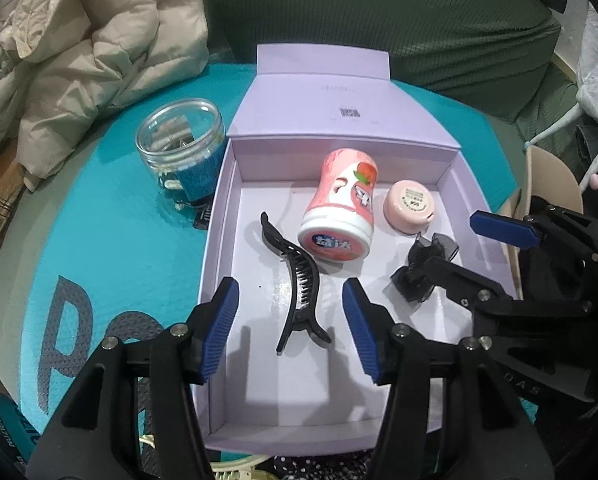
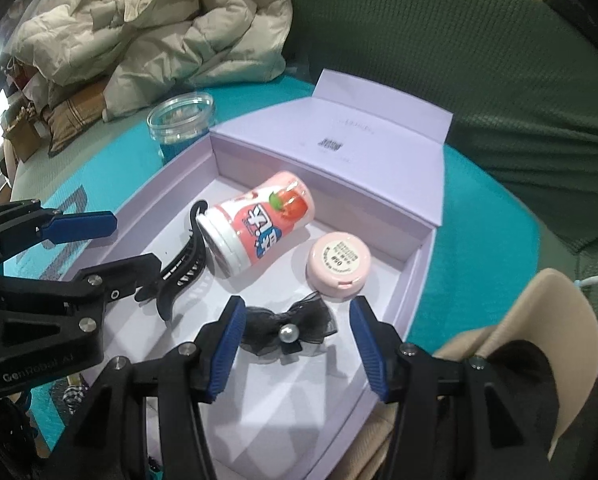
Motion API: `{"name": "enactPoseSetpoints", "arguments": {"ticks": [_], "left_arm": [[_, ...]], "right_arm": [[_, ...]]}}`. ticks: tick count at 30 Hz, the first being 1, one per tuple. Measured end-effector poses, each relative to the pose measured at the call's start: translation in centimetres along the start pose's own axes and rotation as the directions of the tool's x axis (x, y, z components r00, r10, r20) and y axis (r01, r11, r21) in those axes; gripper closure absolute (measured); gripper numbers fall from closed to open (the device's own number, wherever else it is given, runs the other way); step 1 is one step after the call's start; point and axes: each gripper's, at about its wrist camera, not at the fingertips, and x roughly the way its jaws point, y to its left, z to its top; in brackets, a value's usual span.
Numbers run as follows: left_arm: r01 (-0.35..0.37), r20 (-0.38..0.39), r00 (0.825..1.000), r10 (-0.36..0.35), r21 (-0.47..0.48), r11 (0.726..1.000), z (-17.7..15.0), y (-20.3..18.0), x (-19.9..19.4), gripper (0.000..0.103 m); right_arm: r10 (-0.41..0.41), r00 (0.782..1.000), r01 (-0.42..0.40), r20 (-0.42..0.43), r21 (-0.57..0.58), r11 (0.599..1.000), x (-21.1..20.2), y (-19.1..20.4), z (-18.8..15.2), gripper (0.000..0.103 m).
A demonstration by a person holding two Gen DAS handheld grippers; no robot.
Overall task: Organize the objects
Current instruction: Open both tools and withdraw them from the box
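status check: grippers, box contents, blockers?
Left gripper open over black hair clip. Right gripper open over black bow. Both in lavender box. No blockers.

The black gripper body (image 2: 39, 360) at 8 o'clock says "GenRobot.AI". The teal mat (image 1: 99, 280) shows a big "P".

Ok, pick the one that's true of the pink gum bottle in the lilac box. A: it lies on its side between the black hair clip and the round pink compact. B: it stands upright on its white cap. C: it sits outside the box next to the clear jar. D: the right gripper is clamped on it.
A: the pink gum bottle lies tipped over on the lilac box floor, with the black hair clip on one side and the round pink compact on the other; the right gripper is open, around the black bow.
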Motion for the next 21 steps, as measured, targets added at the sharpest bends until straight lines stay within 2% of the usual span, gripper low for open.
{"name": "enactPoseSetpoints", "arguments": {"ticks": [12,21], "left_arm": [[-0.028,0.054,0.998,0.03,-0.037,0.999,-0.1,0.8,-3.6,0.046],[-0.07,0.089,0.993,0.078,-0.089,0.994,-0.7,2.6,-6.3,0.044]], "right_arm": [[-0.044,0.996,0.042,0.078,0.016,0.999,-3.8,0.7,0.6,0.044],[-0.043,0.993,0.042,0.114,0.011,0.999,-5.9,2.1,0.9,0.042]]}}
